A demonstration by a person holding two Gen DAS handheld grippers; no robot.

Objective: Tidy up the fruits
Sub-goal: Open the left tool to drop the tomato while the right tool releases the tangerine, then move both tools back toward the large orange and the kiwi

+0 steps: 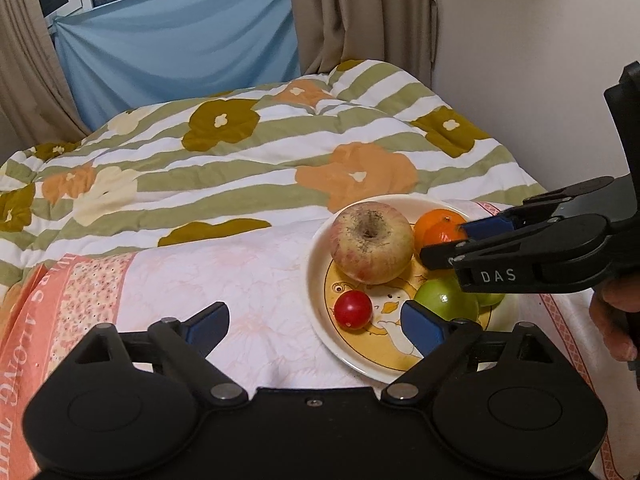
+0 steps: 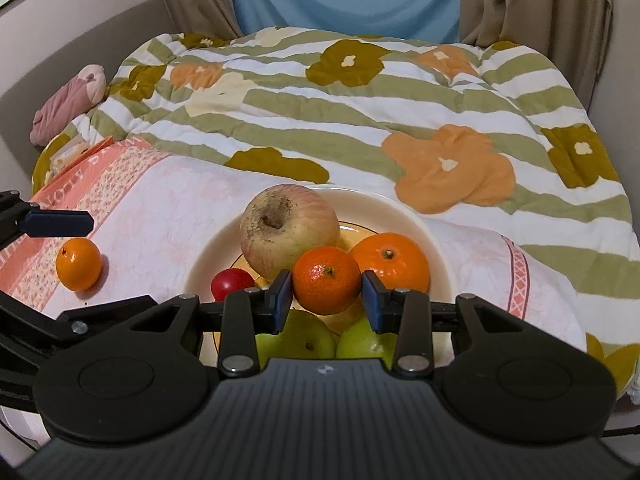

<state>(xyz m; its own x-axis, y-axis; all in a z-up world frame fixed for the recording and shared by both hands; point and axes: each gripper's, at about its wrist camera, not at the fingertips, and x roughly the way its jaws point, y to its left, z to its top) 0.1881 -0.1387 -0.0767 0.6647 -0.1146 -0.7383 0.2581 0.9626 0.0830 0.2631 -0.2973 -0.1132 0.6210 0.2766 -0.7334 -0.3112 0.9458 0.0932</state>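
the right gripper (image 2: 326, 294) pinches a small tangerine (image 2: 326, 280) between its blue pads (image 2: 280, 300), holding it just above the plate (image 2: 400, 208), over two green apples (image 2: 296, 342) that lie at the plate's near edge. from the left wrist view the same gripper (image 1: 452, 238) reaches in from the right, its jaws closed on the tangerine (image 1: 440, 236), which shows only partly behind the fingers. on the plate (image 1: 320, 240) sit a big yellow-red apple (image 2: 290, 236) with its stem pit turned up, a larger orange (image 2: 394, 260) just right of the held tangerine and touching the apple's side, and a small red tomato (image 2: 232, 282) at the left, close to the big apple. a second small tangerine (image 2: 78, 264) lies off the plate on the pink cloth (image 2: 160, 208), well apart to the left, just below one blue-tipped finger of the left gripper (image 2: 56, 224). the left gripper (image 1: 314, 326) hovers low over the pink cloth (image 1: 220, 272) with its jaws spread wide and nothing between them; its right finger overlaps the plate's near rim beside a green apple (image 1: 446, 300) and the tomato (image 1: 353, 308). the plate rests on the cloth, which covers a striped, flowered quilt (image 1: 240, 148). a blue sheet (image 1: 180, 40) and tan curtains (image 1: 352, 12) hang behind.
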